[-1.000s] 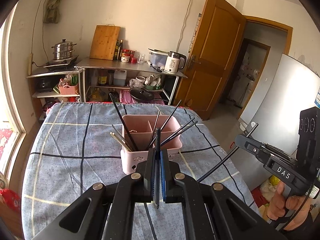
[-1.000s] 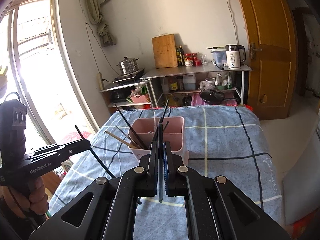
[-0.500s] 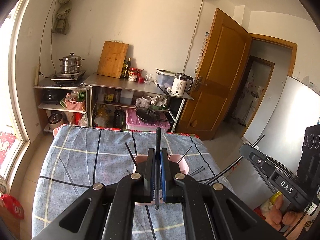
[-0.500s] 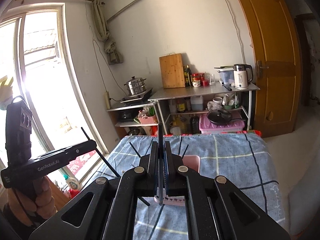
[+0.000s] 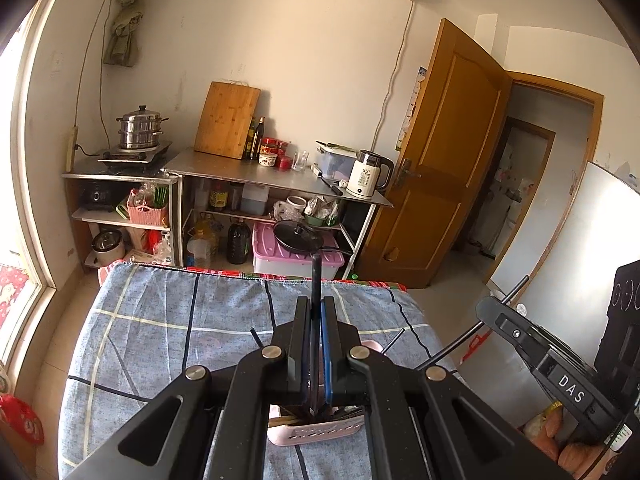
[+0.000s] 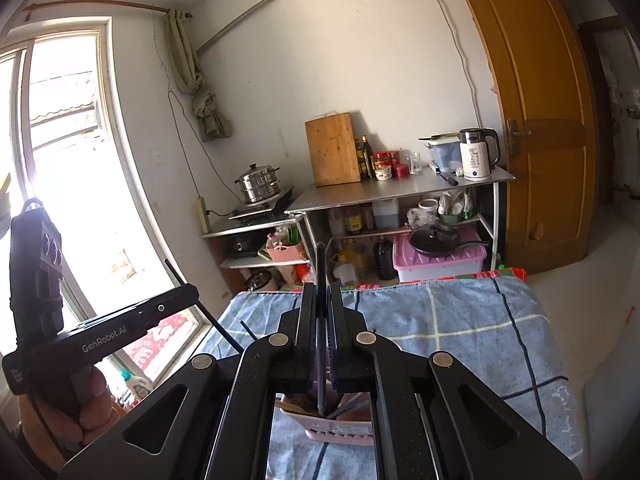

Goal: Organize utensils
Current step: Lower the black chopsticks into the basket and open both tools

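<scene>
While my left claw (image 5: 316, 322) is clamped on a black chopstick (image 5: 315, 276) standing upright, my right claw (image 6: 321, 320) pinches another chopstick (image 6: 320, 268) the same way. Beneath both sits the pink holder (image 5: 316, 432), near edge of the blue checked counter (image 5: 160, 332), more sticks inside.

2 claws (image 5: 316, 344) (image 6: 322, 332), 2 held chopsticks (image 5: 315, 280) (image 6: 320, 264), 1 pink holder (image 5: 316, 432).
</scene>
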Motion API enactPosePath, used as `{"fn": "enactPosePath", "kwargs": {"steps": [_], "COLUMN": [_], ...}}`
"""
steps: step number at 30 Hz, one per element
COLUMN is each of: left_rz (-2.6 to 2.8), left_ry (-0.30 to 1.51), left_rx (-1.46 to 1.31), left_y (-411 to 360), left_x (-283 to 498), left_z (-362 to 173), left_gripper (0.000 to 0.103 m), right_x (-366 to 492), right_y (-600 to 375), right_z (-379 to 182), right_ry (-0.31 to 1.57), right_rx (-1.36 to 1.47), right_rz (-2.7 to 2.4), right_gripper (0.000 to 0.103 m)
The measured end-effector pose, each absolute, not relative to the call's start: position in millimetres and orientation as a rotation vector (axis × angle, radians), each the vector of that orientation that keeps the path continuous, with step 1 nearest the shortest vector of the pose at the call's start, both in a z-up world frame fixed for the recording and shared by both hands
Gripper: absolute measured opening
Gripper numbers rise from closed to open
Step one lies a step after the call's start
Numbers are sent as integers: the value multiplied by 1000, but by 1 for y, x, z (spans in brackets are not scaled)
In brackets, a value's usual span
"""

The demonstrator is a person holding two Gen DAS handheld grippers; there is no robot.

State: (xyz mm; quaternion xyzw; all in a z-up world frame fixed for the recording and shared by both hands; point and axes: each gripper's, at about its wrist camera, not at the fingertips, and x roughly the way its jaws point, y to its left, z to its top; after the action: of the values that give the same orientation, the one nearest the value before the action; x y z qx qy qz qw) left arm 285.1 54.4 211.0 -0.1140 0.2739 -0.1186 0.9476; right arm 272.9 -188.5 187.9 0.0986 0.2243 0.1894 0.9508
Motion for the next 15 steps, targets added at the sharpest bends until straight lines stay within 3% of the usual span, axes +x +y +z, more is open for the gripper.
{"fn": "enactPosePath", "kwargs": {"steps": [15], "left_rz": [-236], "left_ry": [658], "left_rx": [-267], "left_y": [60], "left_x": [313], "left_z": [149], "left_gripper": [5], "right_x": [299], "right_y": [-175], "right_z": [140], "right_ry": [564], "right_rx": [189], "right_rz": [380], "right_gripper": [5]}}
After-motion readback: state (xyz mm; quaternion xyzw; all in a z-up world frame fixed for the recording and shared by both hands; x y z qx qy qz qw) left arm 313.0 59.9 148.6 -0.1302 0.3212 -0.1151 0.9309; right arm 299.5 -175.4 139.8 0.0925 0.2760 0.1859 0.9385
